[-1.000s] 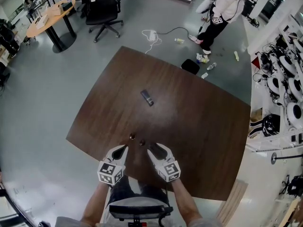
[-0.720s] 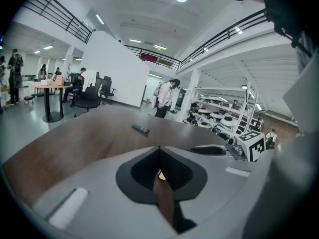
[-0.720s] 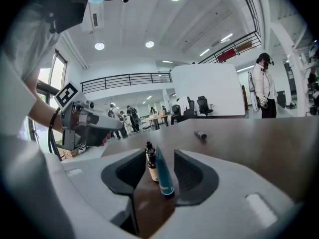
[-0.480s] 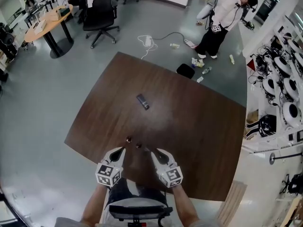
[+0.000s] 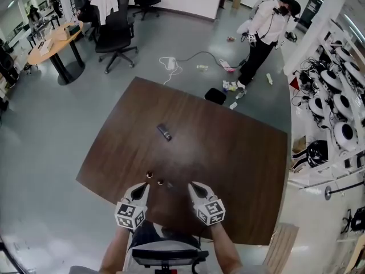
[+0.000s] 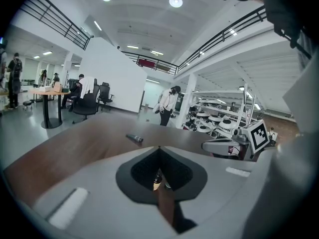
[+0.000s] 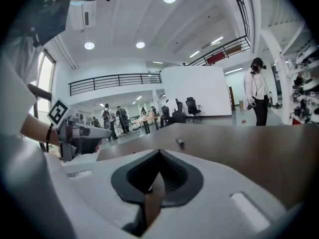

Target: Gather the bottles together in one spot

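**Both grippers shut, bottles in two places**

- Surface point(image 5: 228, 170): dark wood, seen steeply from above.
- Lying bottle point(image 5: 164, 132): a dark bottle on its side, near the middle of the surface and well apart from the other two and from both grippers.
- Left small bottle point(image 5: 149, 175) and right small bottle point(image 5: 160, 182): near each other at the near edge. Only their tops show from above, so they probably stand upright.
- Left gripper point(image 5: 143, 187): jaw tips together and nothing clamped. Its tip sits just short of the left small bottle. In the left gripper view the small bottles show through the gap below the tips, beyond the jaws.
- Right gripper point(image 5: 194, 187): jaws have just been closing and now meet at the tips, with nothing between them. It hangs over the near edge, to the right of the small pair and clear of it.
- Background: a person point(image 5: 259, 30) stands on the floor past the far edge.
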Demonstrator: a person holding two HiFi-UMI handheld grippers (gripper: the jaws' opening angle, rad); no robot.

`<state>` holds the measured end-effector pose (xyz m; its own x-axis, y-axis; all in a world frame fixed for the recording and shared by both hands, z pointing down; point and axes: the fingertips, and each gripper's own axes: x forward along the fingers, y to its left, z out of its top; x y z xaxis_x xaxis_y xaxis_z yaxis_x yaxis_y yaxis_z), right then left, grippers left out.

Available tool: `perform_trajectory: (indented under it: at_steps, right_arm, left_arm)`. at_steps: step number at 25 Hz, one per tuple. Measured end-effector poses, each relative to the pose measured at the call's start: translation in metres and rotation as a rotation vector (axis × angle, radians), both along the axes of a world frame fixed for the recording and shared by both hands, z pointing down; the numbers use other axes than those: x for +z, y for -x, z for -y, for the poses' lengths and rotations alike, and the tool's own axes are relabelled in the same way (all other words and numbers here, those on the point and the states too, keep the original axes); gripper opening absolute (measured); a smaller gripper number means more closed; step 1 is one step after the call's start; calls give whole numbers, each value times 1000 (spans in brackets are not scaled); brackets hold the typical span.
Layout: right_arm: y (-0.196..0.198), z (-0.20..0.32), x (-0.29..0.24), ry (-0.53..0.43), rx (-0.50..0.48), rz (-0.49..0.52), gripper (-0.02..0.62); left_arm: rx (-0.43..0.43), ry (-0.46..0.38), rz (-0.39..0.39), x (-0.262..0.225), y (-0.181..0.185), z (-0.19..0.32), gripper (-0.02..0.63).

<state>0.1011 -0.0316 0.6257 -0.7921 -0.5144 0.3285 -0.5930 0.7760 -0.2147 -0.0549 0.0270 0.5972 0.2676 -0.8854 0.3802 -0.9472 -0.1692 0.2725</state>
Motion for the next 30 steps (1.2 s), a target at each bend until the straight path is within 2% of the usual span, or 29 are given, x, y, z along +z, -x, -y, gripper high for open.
perform_trajectory:
  at_steps: [8, 13, 25, 30]
  right_arm:
    - [11, 34, -19, -18, 9, -61, 2]
    - [31, 63, -24, -16, -10, -92, 2]
    - [90, 146, 21, 40, -93, -239, 2]
    - [112, 183, 40, 59, -152, -294, 2]
  left_arm:
    - [-48, -6, -20, -10, 14, 1, 2]
    - [-99, 1, -25, -11, 45, 11, 2]
    - [-208, 45, -52, 30, 110, 57, 2]
    - [-226, 63, -59, 46, 125, 72, 2]
